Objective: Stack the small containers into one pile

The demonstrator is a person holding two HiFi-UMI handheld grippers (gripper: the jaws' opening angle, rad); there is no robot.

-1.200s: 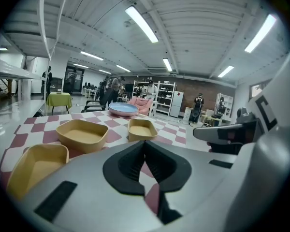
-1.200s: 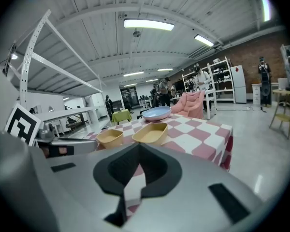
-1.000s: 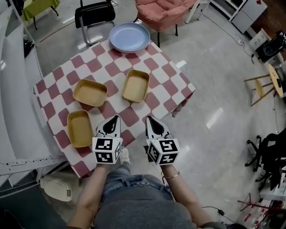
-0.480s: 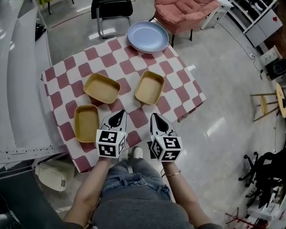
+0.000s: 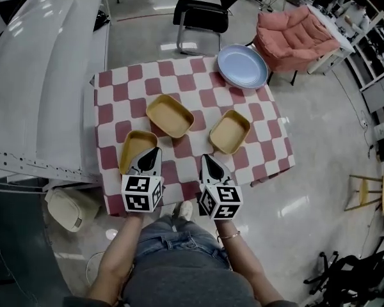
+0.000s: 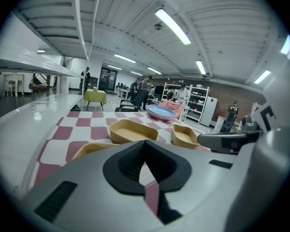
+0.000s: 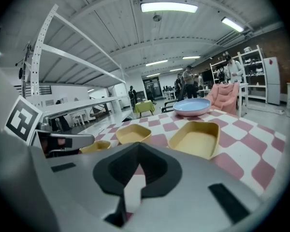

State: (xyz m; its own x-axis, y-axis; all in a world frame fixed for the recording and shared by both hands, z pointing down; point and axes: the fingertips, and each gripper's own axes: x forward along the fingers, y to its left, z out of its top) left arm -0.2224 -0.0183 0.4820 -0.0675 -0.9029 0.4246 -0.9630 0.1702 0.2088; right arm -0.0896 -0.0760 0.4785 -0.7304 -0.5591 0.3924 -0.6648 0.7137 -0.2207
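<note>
Containers (image 5: 169,115), three shallow yellow trays with rounded corners, lie apart on the checked tablecloth (image 5: 106,114), none stacked. Only the camera has shifted in the last second, so nothing has begun. The left gripper (image 5: 151,153) and right gripper (image 5: 207,162) hover at the near edge, jaws together, empty. A smooth blue plate (image 5: 242,66) sits at the far right corner.

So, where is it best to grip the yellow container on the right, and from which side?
Probably pinch the near rim wall of that container, one jaw inside and one outside, bringing the right gripper in from the near side. It stands upright, open and empty, and its thin wall is free all round.
</note>
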